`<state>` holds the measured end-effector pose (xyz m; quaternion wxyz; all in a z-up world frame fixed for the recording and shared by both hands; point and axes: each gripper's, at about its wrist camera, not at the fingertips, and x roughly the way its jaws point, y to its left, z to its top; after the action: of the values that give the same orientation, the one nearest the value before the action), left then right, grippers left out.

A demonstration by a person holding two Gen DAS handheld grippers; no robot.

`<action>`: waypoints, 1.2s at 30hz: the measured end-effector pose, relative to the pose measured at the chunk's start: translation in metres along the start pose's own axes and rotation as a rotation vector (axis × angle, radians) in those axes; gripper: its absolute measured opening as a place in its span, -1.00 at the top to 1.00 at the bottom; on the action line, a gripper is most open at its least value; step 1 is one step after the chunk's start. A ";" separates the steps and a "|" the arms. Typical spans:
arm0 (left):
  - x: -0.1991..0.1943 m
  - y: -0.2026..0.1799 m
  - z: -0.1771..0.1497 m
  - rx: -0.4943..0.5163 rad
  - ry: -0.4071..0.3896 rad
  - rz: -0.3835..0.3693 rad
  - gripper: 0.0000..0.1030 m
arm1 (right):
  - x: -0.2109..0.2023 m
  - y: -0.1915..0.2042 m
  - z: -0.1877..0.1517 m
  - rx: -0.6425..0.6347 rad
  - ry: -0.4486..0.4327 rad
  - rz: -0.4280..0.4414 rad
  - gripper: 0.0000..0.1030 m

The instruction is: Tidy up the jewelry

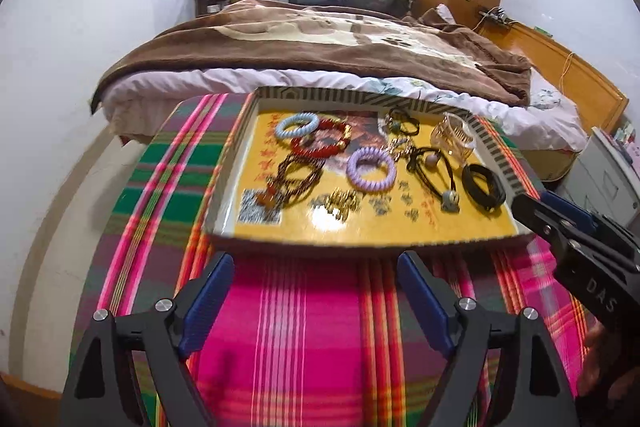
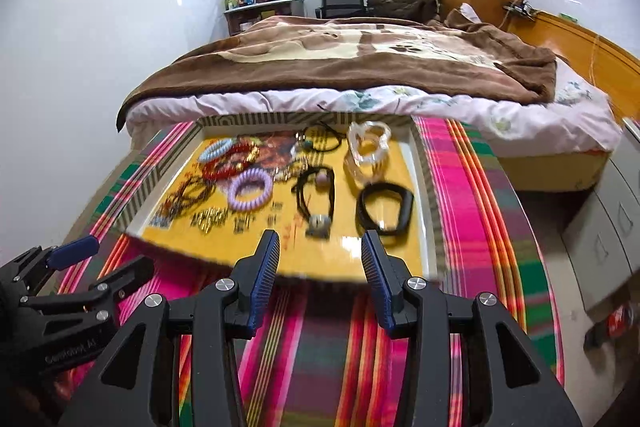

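Observation:
A yellow tray [image 1: 400,227] with a striped rim lies on a striped cloth and holds jewelry: a light blue coil ring [image 1: 297,126], a red bead bracelet [image 1: 325,143], a purple coil ring [image 1: 371,169], a black band [image 1: 482,187], a clear hair claw [image 1: 454,139] and black cords. My left gripper [image 1: 316,275] is open and empty, just short of the tray's near edge. My right gripper [image 2: 320,255] is open and empty over the tray's near edge, in front of the black band [image 2: 385,207] and a cord pendant [image 2: 319,223]. The purple ring [image 2: 250,189] lies to its left.
The tray sits on a pink, green and orange striped cloth [image 1: 288,327]. A bed with a brown blanket [image 1: 320,43] stands right behind it. A grey drawer unit [image 2: 608,235] is on the right. A white wall is on the left.

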<state>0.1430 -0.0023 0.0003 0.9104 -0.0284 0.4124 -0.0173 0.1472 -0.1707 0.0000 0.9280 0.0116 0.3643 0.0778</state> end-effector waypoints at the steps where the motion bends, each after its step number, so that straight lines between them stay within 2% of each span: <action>1: -0.003 -0.001 -0.004 0.003 -0.001 0.002 -0.62 | -0.005 0.000 -0.006 0.004 0.002 -0.003 0.15; 11: -0.041 -0.011 -0.028 0.031 -0.066 0.005 -0.63 | -0.036 0.001 -0.040 0.000 -0.010 -0.032 0.15; 20: -0.049 -0.019 -0.032 0.039 -0.055 0.031 -0.63 | -0.050 0.001 -0.042 0.012 -0.038 -0.032 0.15; 36: -0.049 -0.018 -0.034 0.027 -0.046 0.037 -0.63 | -0.049 0.000 -0.043 0.014 -0.035 -0.035 0.15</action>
<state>0.0851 -0.0192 0.0160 0.9200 -0.0089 0.3917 -0.0052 0.0824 -0.1793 0.0012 0.9353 0.0131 0.3487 0.0586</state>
